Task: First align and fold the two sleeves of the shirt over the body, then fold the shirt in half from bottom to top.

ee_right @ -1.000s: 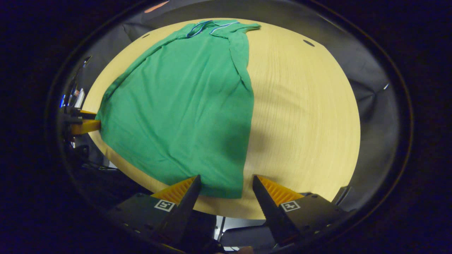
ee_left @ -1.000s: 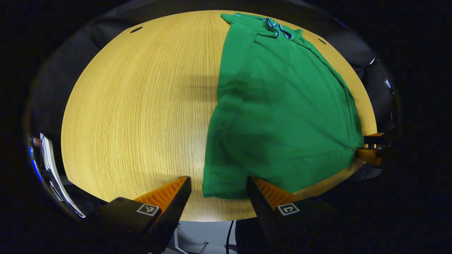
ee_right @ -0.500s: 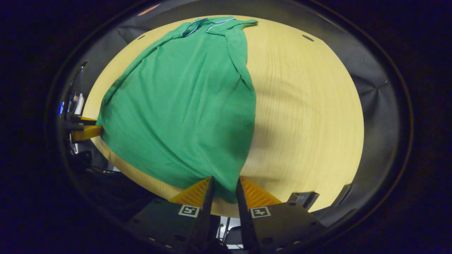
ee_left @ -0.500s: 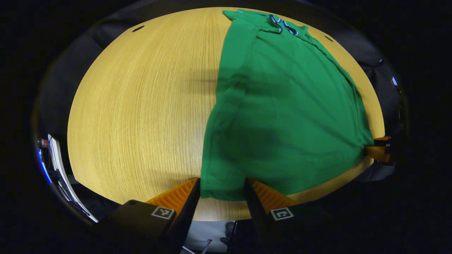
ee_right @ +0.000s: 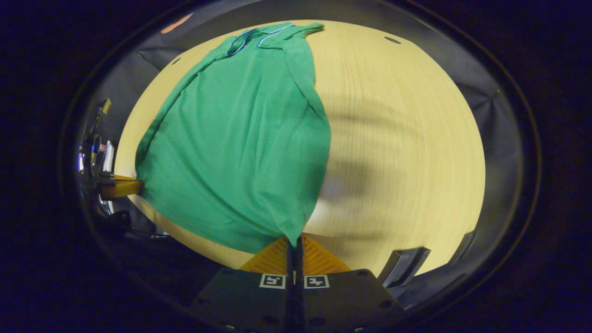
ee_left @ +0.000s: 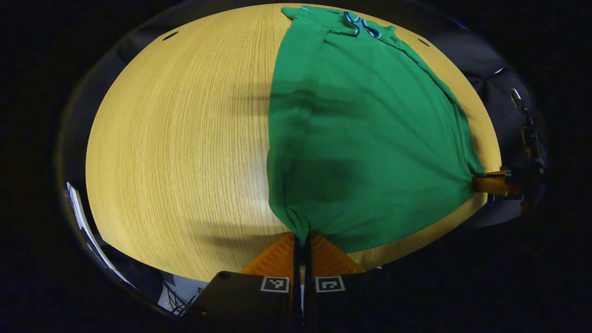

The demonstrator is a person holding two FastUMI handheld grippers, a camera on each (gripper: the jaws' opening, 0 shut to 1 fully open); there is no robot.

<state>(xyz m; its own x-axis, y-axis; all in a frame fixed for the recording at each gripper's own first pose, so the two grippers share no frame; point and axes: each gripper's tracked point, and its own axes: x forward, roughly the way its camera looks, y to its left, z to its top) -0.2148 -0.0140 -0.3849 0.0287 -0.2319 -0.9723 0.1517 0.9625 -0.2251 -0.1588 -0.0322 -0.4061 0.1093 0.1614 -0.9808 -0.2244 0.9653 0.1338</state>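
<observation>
my left gripper [ee_left: 300, 243] has its jaws pressed together on the near left corner of the shirt [ee_left: 365, 134], the hem bunched into a small pucker right at my fingertips. my right gripper [ee_right: 294, 243] is likewise pinched tight on the other hem corner, cloth drawn to a point between its fingers.

the shirt lies on the table [ee_left: 175, 138], green, with both sleeves already folded in along its sides, so it makes a long narrow shape. the collar [ee_left: 360, 28] with its striped edge is at the far end of the table; the hem is at the near edge, by me. the cloth looks pulled taut between the two corners, with soft creases running toward each grip.

in the left gripper view my right gripper shows far off at the right, at the shirt's corner. in the right gripper view my left gripper [ee_right: 121, 187] shows at the left, at its corner.

the wood beside the shirt carries dim shadows.
</observation>
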